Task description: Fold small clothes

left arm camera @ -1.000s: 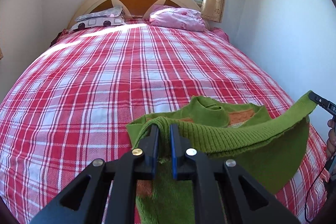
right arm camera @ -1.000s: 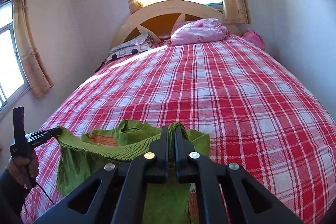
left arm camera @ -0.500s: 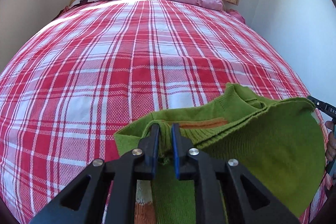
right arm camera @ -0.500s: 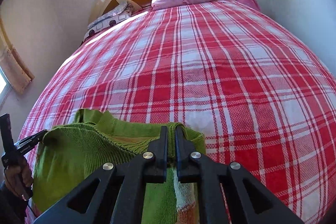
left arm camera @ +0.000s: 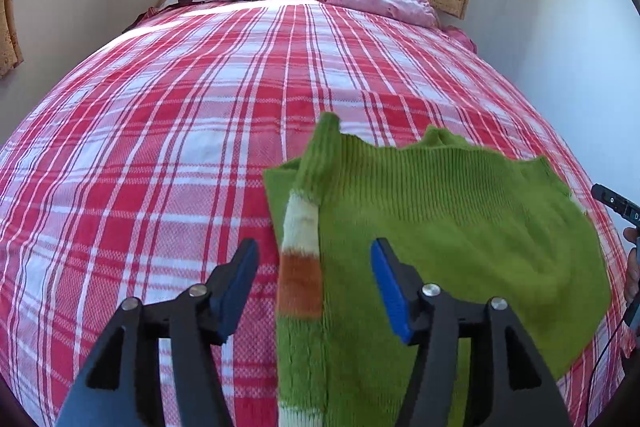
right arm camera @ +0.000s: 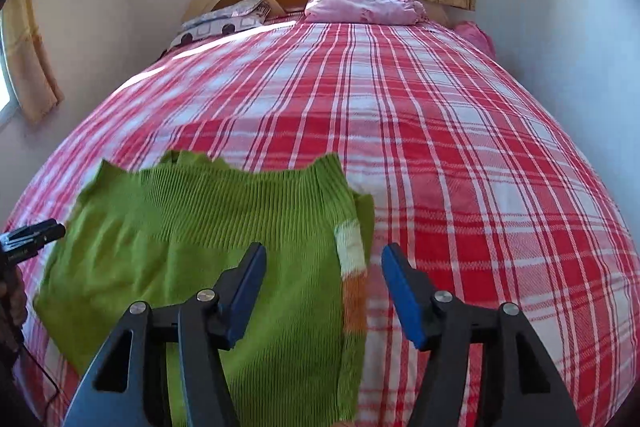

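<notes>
Left wrist, sweater (left arm camera: 440,227) between opening left tongs (left arm camera: 314,283)

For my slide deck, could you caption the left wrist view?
Left gripper opening above a green sweater lying on the red plaid bedspread.

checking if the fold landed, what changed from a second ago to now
Both grippers let go of the green sweater: the left gripper and right gripper were each clamped on its ribbed hem, held up off the bed, and their jaws are now opening with nothing pinched. The hem came down and the sweater now lies folded over on the plaid bedspread. The pillows and headboard stayed put.
</notes>
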Action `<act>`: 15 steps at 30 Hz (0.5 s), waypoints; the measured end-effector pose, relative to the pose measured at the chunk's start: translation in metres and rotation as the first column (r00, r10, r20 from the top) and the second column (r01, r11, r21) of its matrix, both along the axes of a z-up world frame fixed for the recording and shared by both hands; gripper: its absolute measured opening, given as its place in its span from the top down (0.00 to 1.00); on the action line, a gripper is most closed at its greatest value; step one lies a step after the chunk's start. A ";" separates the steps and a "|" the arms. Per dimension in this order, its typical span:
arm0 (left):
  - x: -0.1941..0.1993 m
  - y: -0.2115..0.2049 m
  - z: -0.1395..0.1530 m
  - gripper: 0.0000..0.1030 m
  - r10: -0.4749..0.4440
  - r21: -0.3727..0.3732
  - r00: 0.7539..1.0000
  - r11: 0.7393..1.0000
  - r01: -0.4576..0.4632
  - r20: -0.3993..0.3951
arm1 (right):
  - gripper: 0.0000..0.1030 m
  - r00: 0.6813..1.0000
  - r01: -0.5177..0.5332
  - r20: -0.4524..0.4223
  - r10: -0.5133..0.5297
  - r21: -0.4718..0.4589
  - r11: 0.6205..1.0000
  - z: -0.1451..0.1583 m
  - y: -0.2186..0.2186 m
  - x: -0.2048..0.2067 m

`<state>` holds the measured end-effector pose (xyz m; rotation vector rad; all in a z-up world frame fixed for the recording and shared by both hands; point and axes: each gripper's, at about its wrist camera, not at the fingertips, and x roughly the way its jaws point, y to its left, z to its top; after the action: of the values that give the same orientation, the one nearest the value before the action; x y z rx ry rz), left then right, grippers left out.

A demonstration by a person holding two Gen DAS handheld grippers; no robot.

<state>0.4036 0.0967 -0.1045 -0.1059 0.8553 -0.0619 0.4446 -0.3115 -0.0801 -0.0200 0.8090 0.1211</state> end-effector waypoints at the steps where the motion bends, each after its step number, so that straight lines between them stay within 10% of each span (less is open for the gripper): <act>1: -0.006 -0.001 -0.004 0.41 -0.003 0.000 1.000 1.000 0.003 -0.011 | 0.47 1.000 0.002 -0.013 -0.002 -0.010 1.000 -0.004 0.000 -0.008; 15: -0.070 0.001 -0.016 0.56 -0.060 -0.146 0.998 0.988 0.059 -0.004 | 0.55 0.995 0.032 -0.098 -0.019 0.131 0.991 -0.031 -0.030 -0.081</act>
<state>0.3331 0.0979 -0.1209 -0.2182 0.8620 -0.1801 0.3633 -0.3412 -0.1109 0.1225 0.8961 0.1525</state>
